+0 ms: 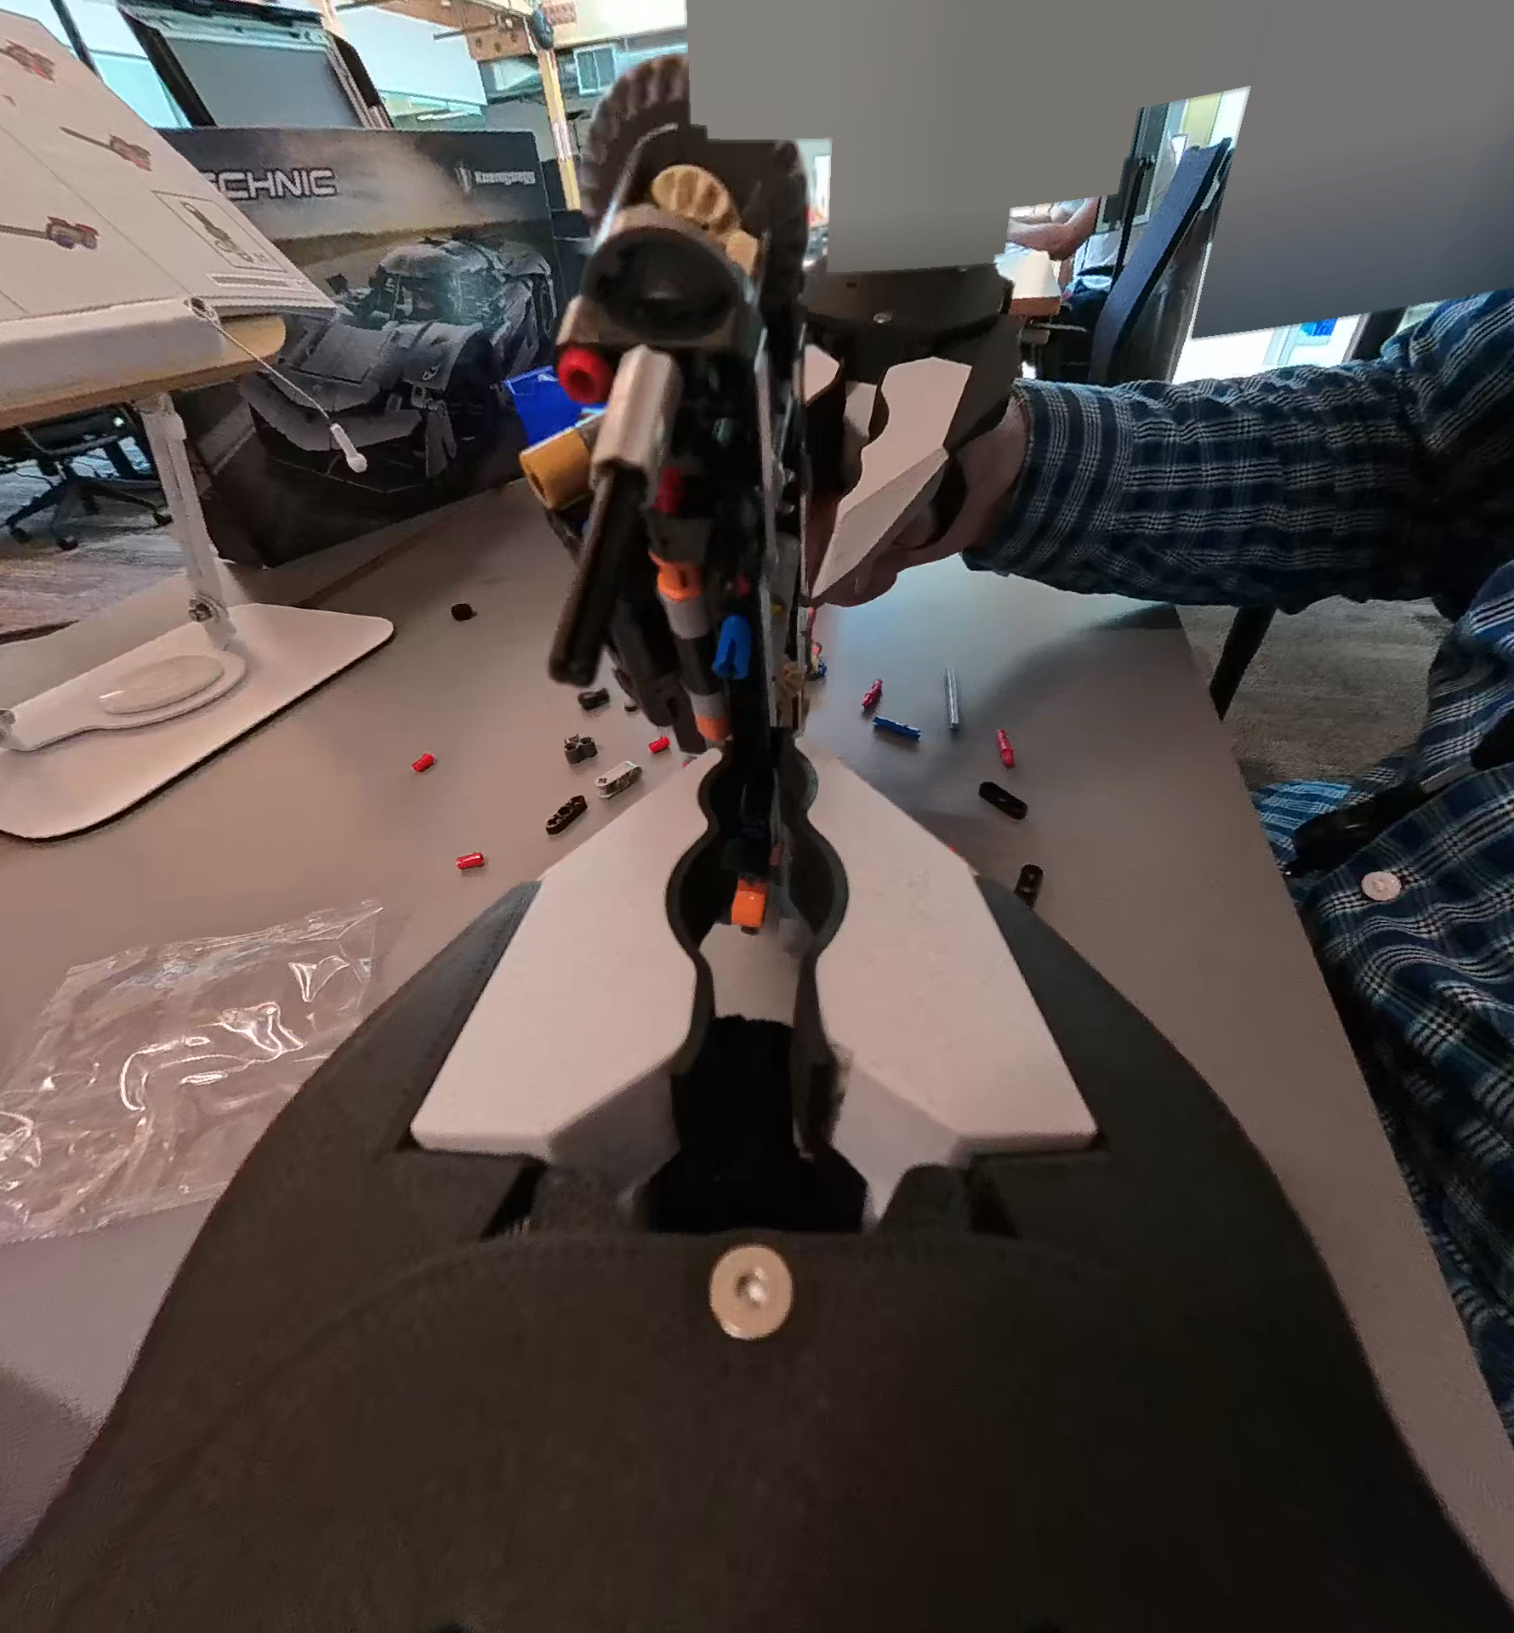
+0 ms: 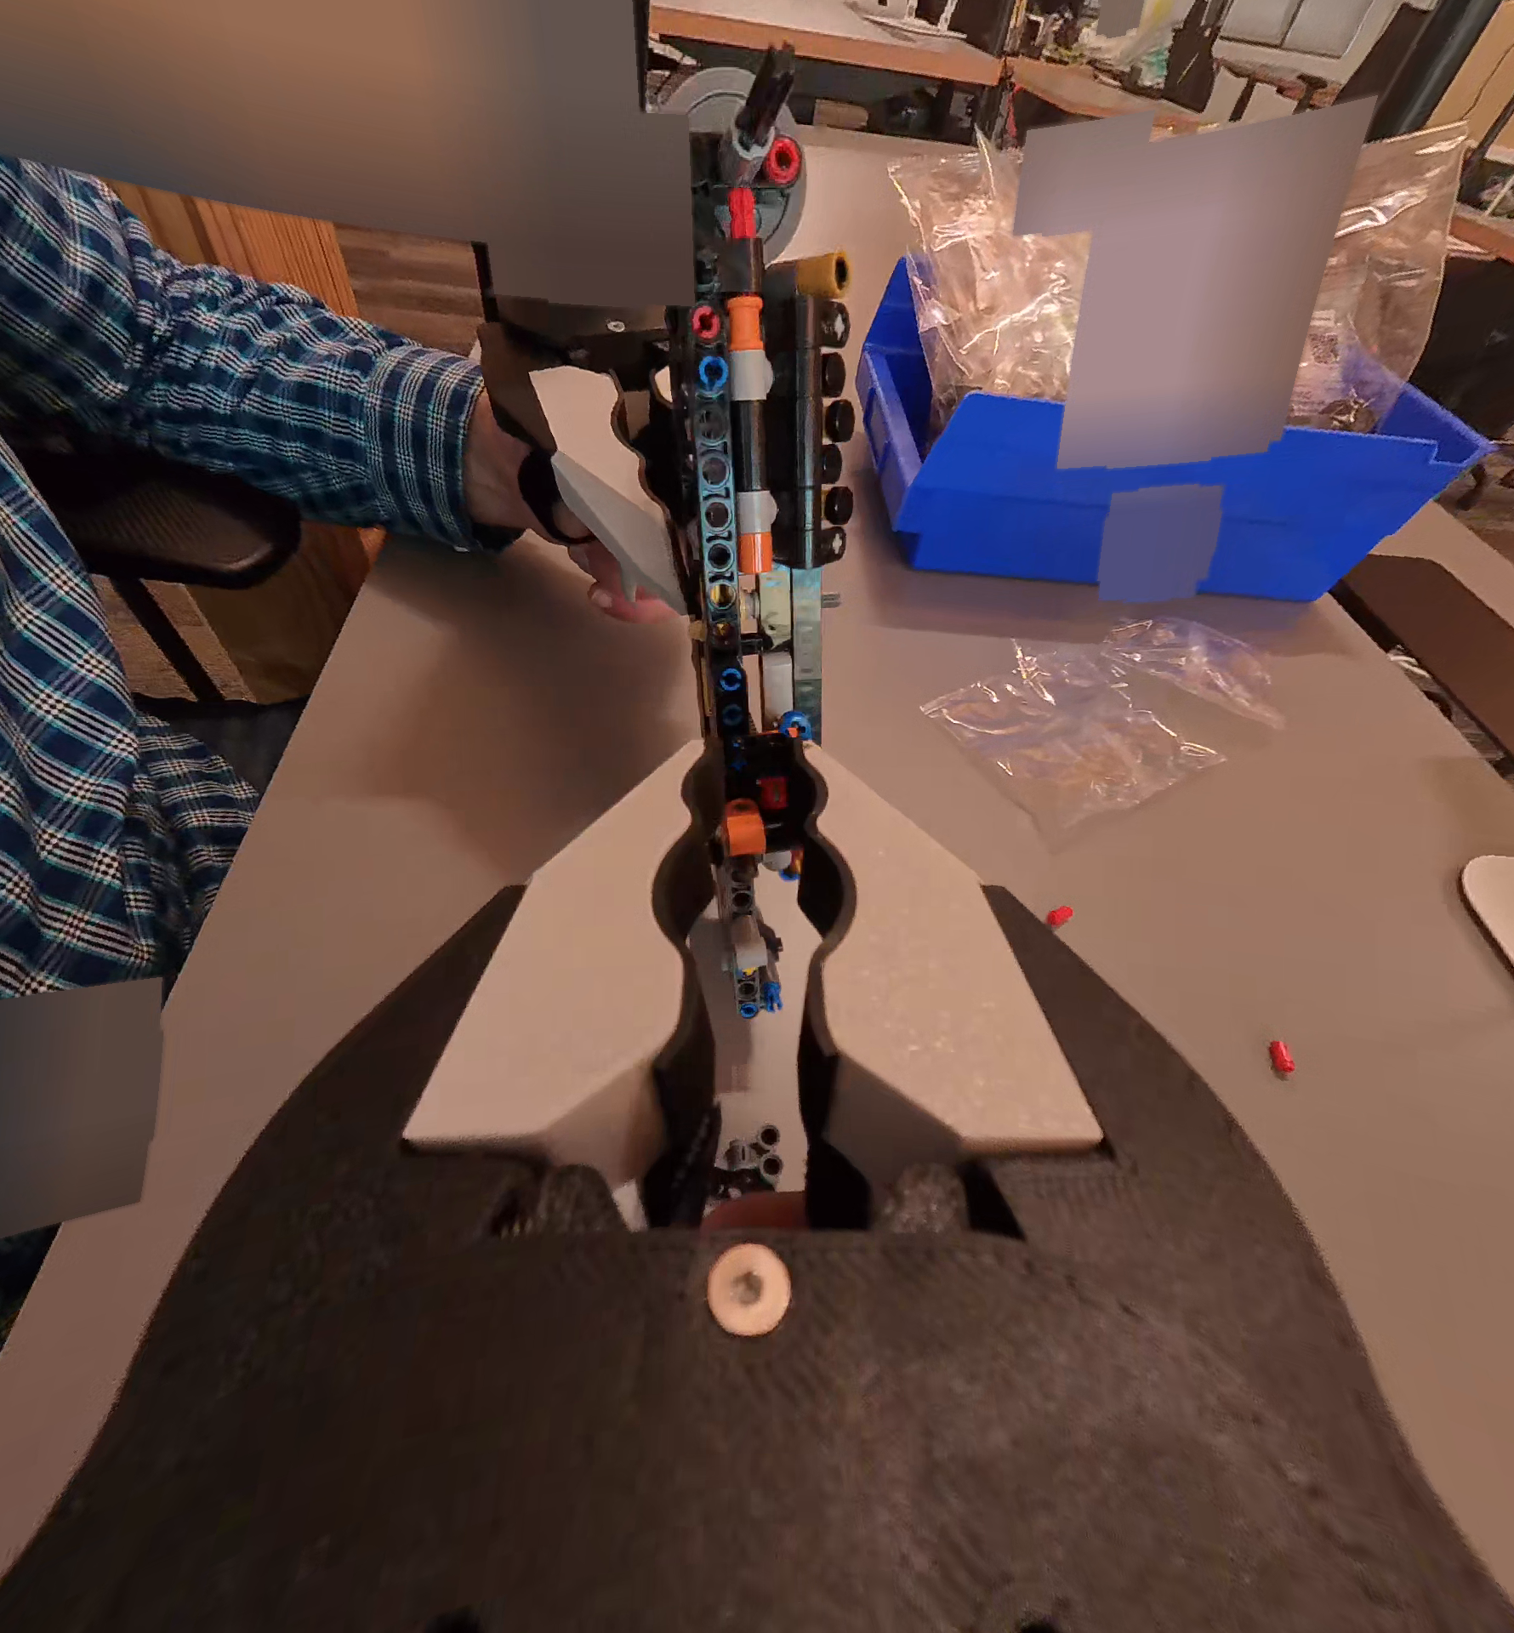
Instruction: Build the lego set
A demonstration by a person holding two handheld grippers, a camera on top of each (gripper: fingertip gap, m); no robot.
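Note:
A long, partly built Lego Technic assembly (image 1: 692, 495) of black beams, with orange, red, blue and tan parts and a black gear at its far end, is held in the air over the grey table (image 1: 382, 707). My left gripper (image 1: 758, 786) is shut on its near end. In the right wrist view the same assembly (image 2: 745, 424) stretches away from my right gripper (image 2: 758, 778), which is shut on its near end. Each gripper also shows in the other's view, against the assembly's side: the right gripper (image 1: 895, 477), the left gripper (image 2: 612, 521).
Small loose parts lie on the table: red pins (image 1: 422, 762), a blue pin (image 1: 895, 726), a grey axle (image 1: 952, 698), black connectors (image 1: 1001, 800). An instruction booklet on a white stand (image 1: 73, 221), the set's box (image 1: 382, 309) and an empty bag (image 1: 161, 1060) are left. A blue bin (image 2: 1178, 512) with bags stands right. Between my right fingertips and the blue pin (image 1: 895, 726) there is roughly 15 cm.

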